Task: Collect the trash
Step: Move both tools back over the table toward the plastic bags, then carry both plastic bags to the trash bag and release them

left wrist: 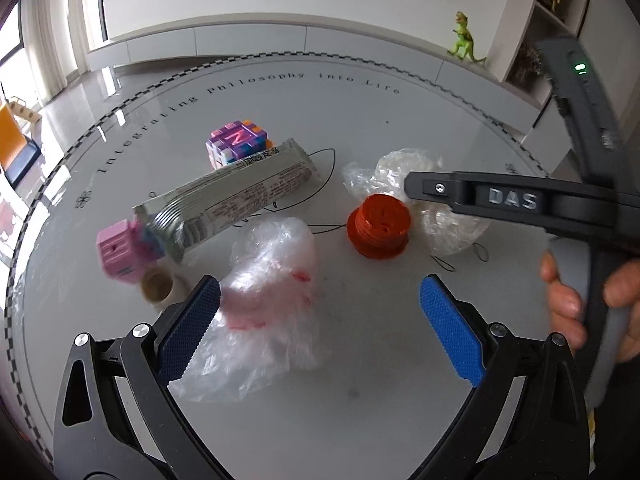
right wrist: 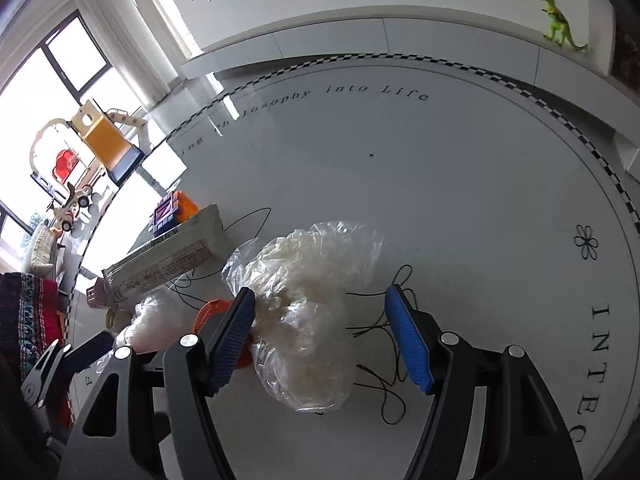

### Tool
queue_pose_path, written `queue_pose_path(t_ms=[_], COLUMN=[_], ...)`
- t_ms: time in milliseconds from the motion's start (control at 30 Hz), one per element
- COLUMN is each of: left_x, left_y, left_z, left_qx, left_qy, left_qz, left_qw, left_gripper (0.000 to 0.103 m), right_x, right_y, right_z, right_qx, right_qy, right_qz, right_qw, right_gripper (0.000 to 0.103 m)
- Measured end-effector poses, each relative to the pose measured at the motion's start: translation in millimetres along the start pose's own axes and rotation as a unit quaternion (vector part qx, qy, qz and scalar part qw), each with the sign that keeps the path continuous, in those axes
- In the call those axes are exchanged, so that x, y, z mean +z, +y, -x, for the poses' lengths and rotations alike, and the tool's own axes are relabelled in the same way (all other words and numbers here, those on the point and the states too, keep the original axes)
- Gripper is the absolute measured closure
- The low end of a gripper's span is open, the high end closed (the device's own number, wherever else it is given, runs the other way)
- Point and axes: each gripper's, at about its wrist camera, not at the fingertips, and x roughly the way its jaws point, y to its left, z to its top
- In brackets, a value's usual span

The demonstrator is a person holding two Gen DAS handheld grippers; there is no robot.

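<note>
Blue pads of my left gripper (left wrist: pixel 320 300) gape wide and hold nothing; a crumpled plastic bag (left wrist: pixel 268 280) with red print lies against the left pad. At ten o'clock a silver wrapper (left wrist: pixel 232 196) rests across a pink block (left wrist: pixel 120 252) and a purple block (left wrist: pixel 236 144), with a small cup (left wrist: pixel 158 286) beneath. At one o'clock sits an orange cap (left wrist: pixel 378 226). My right gripper (right wrist: pixel 320 328) is just as open and empty, straddling a clear bag (right wrist: pixel 308 320) that touches its left pad. Black thread (right wrist: pixel 384 344) loops under that bag at three o'clock. Closing here, I judge the slick film could slip free, or the thread could snag and drag the cap across the table (left wrist: pixel 360 120).
</note>
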Motion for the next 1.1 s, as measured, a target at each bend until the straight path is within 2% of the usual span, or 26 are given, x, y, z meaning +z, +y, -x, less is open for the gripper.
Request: queue_pose_path(t_ms=[33,100,233,333,367,400,467,767,900,1100], left_x=[0.0,-0.3,-2.5,-6.2,-6.5,-7.0,-11.2,-49.5,-70.2,-108.3], left_y=[0.3,2.0,12.5,16.6,17.5,18.1,18.4,6.6,8.3,13.6], left_z=[-3.1,-8.8,-22.4,-21.6,-20.5,-18.7,-14.2,31.5,58.6,98.1], left_qx=[0.003,0.013,0.023,0.030,0.030,0.024,0.008,-0.007,-0.017,-0.011], left_qy=[0.002,0.004,0.020,0.012,0.012,0.013,0.016,0.002,-0.011,-0.024], left_qz=[0.000,-0.002,0.034,0.047,0.048,0.051,0.054,0.057,0.077,0.094], left_qw=[1.0000,0.9999,0.9990,0.9984,0.9983,0.9983,0.9984,0.9983,0.9968,0.9953], left_gripper=[0.006,0.006,0.011,0.038,0.053,0.054,0.057,0.057,0.057,0.057], right_x=[-0.4,-3.1,-10.9,-11.4,-10.9,-10.0,-10.0,-25.9,-43.4,-78.1], right_y=[-0.5,2.7,10.7,9.1,9.3,9.3,8.5,18.5,32.5,58.4], right_z=[0.4,4.4,16.1,25.9,30.0,31.6,38.0,72.0,88.6,104.1], right_qx=[0.012,0.008,-0.012,-0.005,-0.008,-0.008,-0.006,0.012,0.024,0.043], right_qy=[0.002,-0.004,-0.033,-0.051,-0.054,-0.056,-0.058,-0.067,-0.069,-0.061], right_qz=[-0.004,0.003,0.022,0.010,0.010,0.009,0.008,0.015,0.022,0.031], right_qw=[1.000,1.000,0.999,0.999,0.998,0.998,0.998,0.998,0.997,0.997], right_gripper=[0.057,0.064,0.068,0.068,0.068,0.068,0.068,0.067,0.067,0.067])
